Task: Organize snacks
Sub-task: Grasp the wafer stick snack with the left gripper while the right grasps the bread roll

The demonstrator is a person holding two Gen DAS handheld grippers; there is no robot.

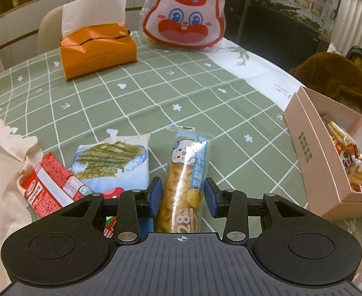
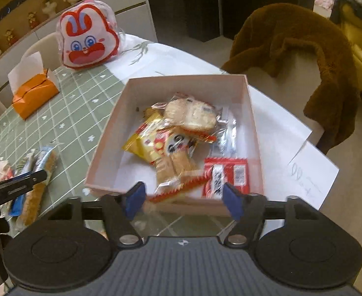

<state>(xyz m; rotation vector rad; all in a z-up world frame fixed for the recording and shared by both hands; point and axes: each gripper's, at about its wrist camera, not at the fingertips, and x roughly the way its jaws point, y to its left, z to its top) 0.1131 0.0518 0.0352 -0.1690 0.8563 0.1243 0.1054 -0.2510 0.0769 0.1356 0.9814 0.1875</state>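
Observation:
My left gripper [image 1: 182,197] is open, its blue pads on either side of a long blue snack stick packet [image 1: 184,180] lying on the green checked tablecloth, not closed on it. A seaweed snack pack [image 1: 112,164] and a red packet [image 1: 51,186] lie left of it. The pink box [image 1: 311,153] stands at the right. In the right wrist view my right gripper [image 2: 183,197] is open and empty above the near edge of the pink box [image 2: 185,83], which holds several wrapped snacks, among them a red packet [image 2: 227,175] and rice crackers [image 2: 190,116].
An orange tissue box [image 1: 97,51] and a rabbit-face bag [image 1: 184,14] stand at the table's far side. A chair with a brown furry coat [image 2: 304,49] is beyond the box. A white paper sheet [image 2: 311,170] lies right of the box.

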